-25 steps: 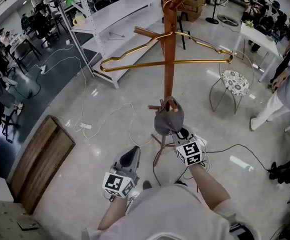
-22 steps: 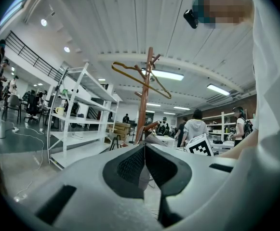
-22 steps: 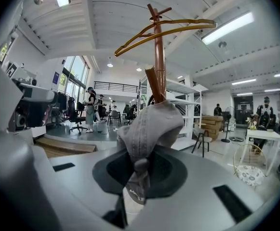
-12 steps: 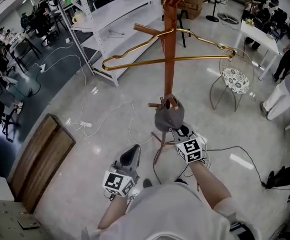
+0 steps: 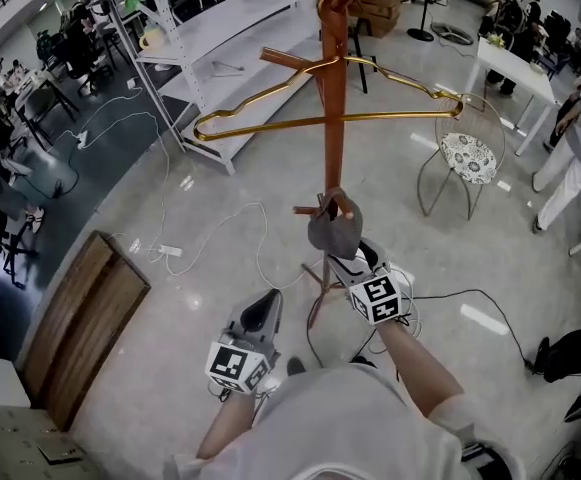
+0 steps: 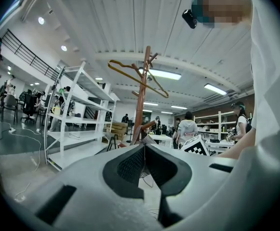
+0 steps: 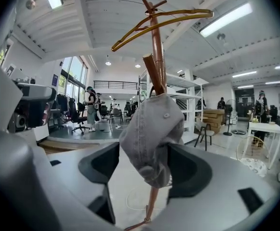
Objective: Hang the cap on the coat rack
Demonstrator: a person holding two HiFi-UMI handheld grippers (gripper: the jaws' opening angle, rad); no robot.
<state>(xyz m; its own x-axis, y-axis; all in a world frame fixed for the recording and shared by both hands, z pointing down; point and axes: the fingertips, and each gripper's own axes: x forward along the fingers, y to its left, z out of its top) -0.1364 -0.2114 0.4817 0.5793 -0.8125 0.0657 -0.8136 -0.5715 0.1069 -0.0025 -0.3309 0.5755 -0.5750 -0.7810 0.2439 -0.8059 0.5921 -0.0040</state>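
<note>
Cap hung on the coat rack; right tool releasing.
Left gripper [image 5: 263,313] is held low in front of the person, jaws closed together with nothing between them. The coat rack [image 5: 334,118] stands ahead on the floor. The grey cap [image 5: 332,234] hangs from a lower peg, against the pole. Right gripper [image 5: 353,265] sits just below, jaws opening, the cap between them and one pad clear of the fabric.

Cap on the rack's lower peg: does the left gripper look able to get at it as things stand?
Probably yes: the left gripper, shut, sits low and left of the cap with nothing between them. The right gripper, fingers opening around the cap, crowds its near side.
</note>
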